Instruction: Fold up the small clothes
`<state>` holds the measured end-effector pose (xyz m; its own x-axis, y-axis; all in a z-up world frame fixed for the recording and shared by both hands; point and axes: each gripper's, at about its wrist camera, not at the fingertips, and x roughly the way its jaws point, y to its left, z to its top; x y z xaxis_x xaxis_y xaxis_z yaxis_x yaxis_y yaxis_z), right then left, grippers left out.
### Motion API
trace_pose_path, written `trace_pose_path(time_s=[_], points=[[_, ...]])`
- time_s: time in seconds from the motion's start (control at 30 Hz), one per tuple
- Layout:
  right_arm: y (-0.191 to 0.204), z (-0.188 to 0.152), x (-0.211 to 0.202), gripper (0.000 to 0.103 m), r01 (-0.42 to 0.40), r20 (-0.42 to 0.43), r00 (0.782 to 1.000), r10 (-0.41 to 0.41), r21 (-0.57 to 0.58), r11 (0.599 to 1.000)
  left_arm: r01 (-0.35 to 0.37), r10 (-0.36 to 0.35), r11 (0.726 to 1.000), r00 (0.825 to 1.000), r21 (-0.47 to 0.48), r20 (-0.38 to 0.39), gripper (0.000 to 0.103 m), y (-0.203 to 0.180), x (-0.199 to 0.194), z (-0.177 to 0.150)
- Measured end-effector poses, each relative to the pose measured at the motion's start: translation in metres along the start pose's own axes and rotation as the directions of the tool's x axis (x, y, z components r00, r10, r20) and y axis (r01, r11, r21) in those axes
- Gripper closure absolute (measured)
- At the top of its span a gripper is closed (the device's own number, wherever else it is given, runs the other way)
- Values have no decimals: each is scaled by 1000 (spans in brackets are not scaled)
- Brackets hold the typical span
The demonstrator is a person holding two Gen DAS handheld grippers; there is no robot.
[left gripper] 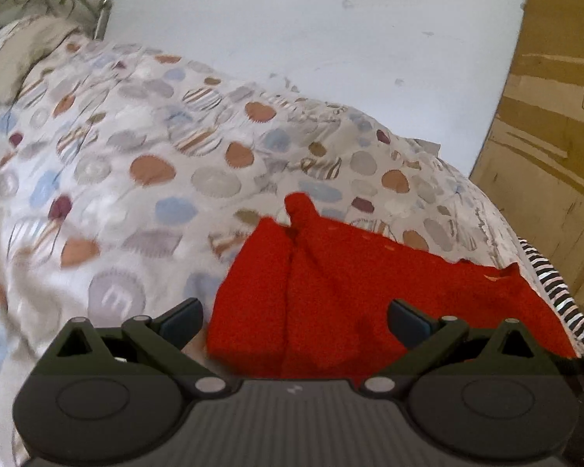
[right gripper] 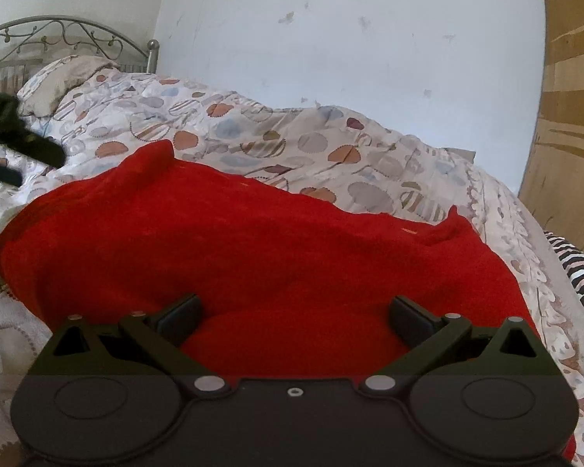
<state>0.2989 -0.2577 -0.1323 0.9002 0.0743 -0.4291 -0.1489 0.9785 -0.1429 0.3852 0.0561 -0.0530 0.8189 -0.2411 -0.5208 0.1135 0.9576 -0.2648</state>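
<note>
Left gripper (left gripper: 294,323): jaws apart, empty, over the near left edge of the red garment (left gripper: 370,292). Garment: fuzzy knit, rumpled, lying on a spotted quilt (left gripper: 136,155). Right gripper (right gripper: 294,321): jaws apart, empty, above the garment's near hem. We judge both should pinch near corners evenly.

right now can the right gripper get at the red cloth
Probably yes: the right gripper is open just over the red cloth on the bedspread, with nothing between them.
</note>
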Motion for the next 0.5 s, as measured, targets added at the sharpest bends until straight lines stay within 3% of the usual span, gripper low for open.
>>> trace_pose_path(time_s=[0.2,0.5], points=[[1,-1,0,0,3,5,1000,-3,-1,1000,7,-7,1000,1000,8,-19,0,1,23,16],[1,-1,0,0,4,5,1000,-4,-1,1000,-62,75,994,986,90,-150,0,11,61,5]])
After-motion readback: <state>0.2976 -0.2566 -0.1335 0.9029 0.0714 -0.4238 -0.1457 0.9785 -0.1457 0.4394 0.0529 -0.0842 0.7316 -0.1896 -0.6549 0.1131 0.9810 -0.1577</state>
